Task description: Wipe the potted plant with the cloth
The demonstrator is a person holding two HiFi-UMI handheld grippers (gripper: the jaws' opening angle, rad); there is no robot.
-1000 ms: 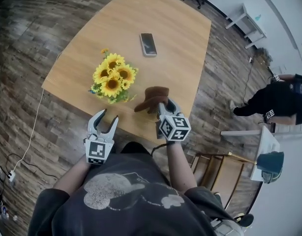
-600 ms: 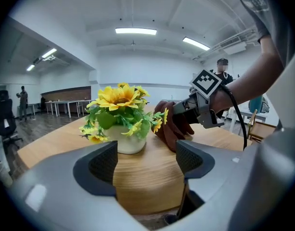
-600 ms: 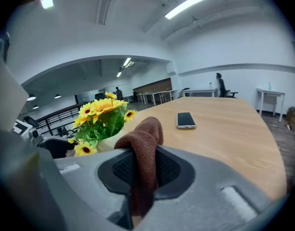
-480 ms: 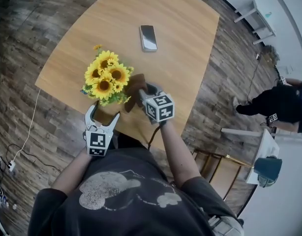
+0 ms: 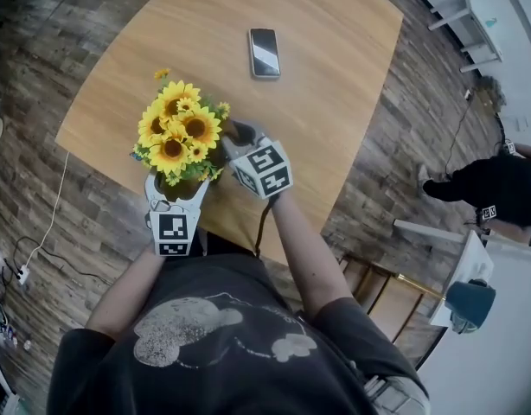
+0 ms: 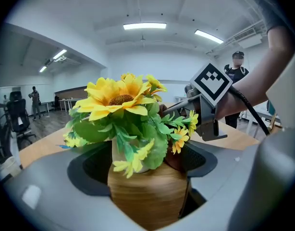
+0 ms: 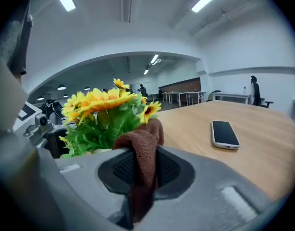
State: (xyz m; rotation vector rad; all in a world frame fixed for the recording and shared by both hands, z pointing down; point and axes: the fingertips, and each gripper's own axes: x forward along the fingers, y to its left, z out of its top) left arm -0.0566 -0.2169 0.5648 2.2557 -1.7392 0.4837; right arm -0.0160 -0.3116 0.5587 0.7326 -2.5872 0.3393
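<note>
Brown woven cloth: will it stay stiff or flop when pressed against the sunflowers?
Probably floppy: the brown woven cloth droops in soft folds where it is pinched. Its coarse weave likely drags rather than slides on the yellow sunflowers.

**Location: open-plan office**

Big wooden worktop (image 5: 335, 76), meeting-table size, on a wood-plank floor (image 5: 58, 24). A phone (image 5: 265, 52) lies on it. Ceiling strip lights (image 6: 144, 26), plain white walls. Black swivel chair (image 6: 15, 117) at the edge of the left gripper view, a second office chair (image 7: 257, 94) in the right gripper view. Rows of desks (image 7: 178, 96) far back down a long hall. White side desk (image 5: 469, 15) near the wall. Cable (image 5: 54, 206) trails over the floor to a power strip (image 5: 22, 275). A person (image 6: 236, 76) stands behind the worktop, and more people are far off by the desks.
</note>
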